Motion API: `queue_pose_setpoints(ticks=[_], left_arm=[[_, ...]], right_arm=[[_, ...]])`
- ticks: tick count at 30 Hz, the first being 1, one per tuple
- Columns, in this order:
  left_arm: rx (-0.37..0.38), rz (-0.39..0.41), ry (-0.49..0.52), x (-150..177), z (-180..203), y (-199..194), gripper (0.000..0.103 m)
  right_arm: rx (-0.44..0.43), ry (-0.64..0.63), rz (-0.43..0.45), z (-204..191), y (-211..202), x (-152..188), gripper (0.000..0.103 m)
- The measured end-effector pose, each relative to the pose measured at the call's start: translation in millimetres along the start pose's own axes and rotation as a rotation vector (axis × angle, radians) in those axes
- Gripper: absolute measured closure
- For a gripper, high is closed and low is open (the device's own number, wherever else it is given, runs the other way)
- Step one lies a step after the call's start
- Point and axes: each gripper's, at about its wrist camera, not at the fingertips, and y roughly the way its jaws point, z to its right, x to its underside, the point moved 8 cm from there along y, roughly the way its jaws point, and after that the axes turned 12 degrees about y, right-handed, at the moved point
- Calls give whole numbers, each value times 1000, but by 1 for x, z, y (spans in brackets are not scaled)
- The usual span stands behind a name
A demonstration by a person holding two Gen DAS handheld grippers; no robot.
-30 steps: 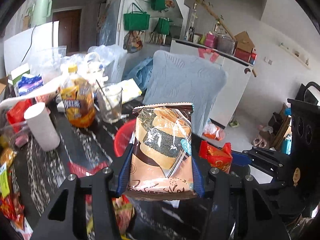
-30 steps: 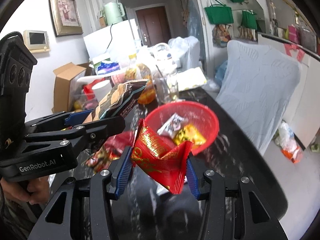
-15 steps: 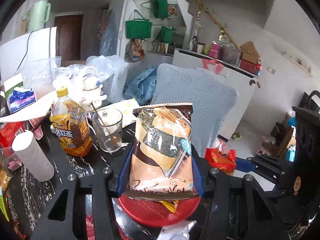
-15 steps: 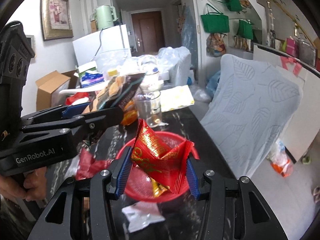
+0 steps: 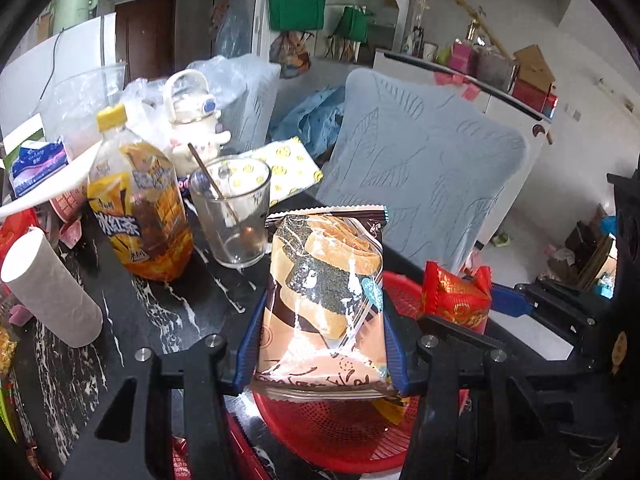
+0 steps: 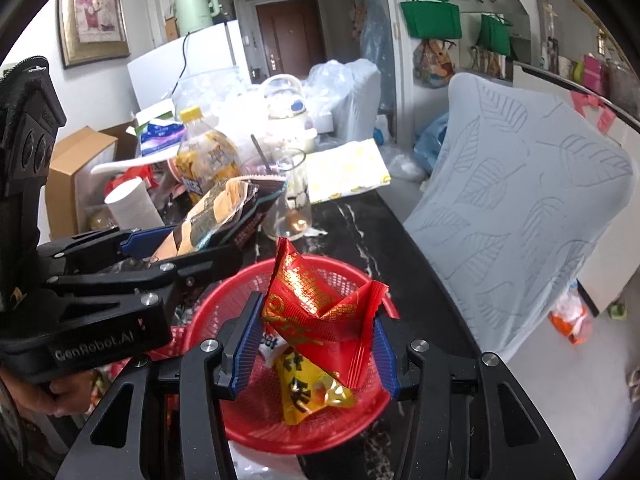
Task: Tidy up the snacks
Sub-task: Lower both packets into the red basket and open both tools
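My left gripper (image 5: 320, 344) is shut on a brown and orange seaweed cracker packet (image 5: 324, 300), held upright over the red mesh basket (image 5: 340, 432). My right gripper (image 6: 312, 344) is shut on a crumpled red snack packet (image 6: 320, 312), held over the same red basket (image 6: 280, 428). A yellow snack packet (image 6: 308, 392) and a white one lie in the basket. In the left wrist view the red packet (image 5: 456, 296) and the right gripper show at the right. In the right wrist view the left gripper (image 6: 208, 248) with the cracker packet (image 6: 216, 216) shows at the left.
On the black marble table (image 5: 160, 304) stand an iced tea bottle (image 5: 136, 208), a glass with a stirrer (image 5: 232, 212), a paper roll (image 5: 48, 288) and a white kettle jug (image 5: 192, 120). A grey covered chair back (image 6: 520, 184) stands at the table's right edge.
Both grippers moved forward with their packets, from short of the basket to above it. The bottle and glass came closer. Both grips stayed shut.
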Motion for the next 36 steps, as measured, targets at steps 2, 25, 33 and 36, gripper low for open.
queue_pose_setpoints(ticks=[2, 25, 33, 36], left_arm=[[-4, -14, -2, 3, -2, 6, 52], [-42, -111, 30, 16, -6, 38, 52], [-68, -128, 45, 15, -3, 34, 39], [-65, -110, 60, 12, 2, 26, 39]], right_arm=[[11, -5, -8, 3, 7, 1, 54], [80, -28, -79, 17, 48, 10, 41], [134, -19, -66, 24, 33, 11, 36], [144, 3, -56, 28, 24, 11, 36]])
